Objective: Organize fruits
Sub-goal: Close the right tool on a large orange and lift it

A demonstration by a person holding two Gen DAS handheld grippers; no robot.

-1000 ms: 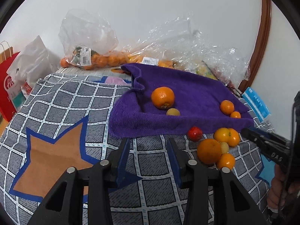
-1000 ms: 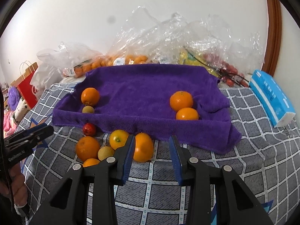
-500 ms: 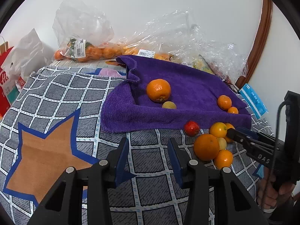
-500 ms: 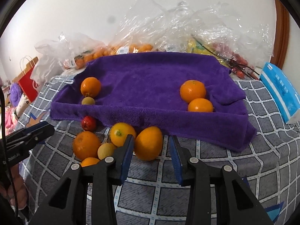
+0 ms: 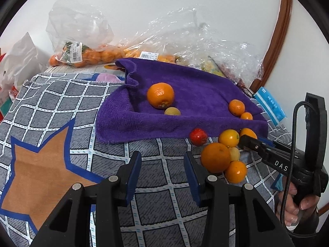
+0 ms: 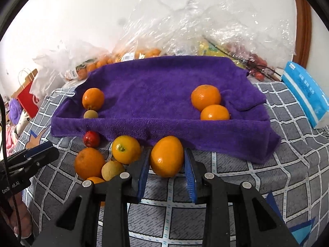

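Right wrist view: the right tool (image 6: 167,165) clamps onto an orange (image 6: 167,156) lying on the checked cloth (image 6: 236,177) just before the purple towel (image 6: 156,90). Left tool (image 5: 162,175) hangs released. Next, I reckon: lift it onto the towel.

4 fruits (image 6: 205,99) lay on the towel (image 6: 156,86), 6 more (image 6: 125,149) before it, bags (image 6: 185,30) behind

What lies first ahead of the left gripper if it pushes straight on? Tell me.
Probably bare checked cloth, then the front fold of the purple towel; nothing sits between the left gripper fingers. Depth is uncertain.
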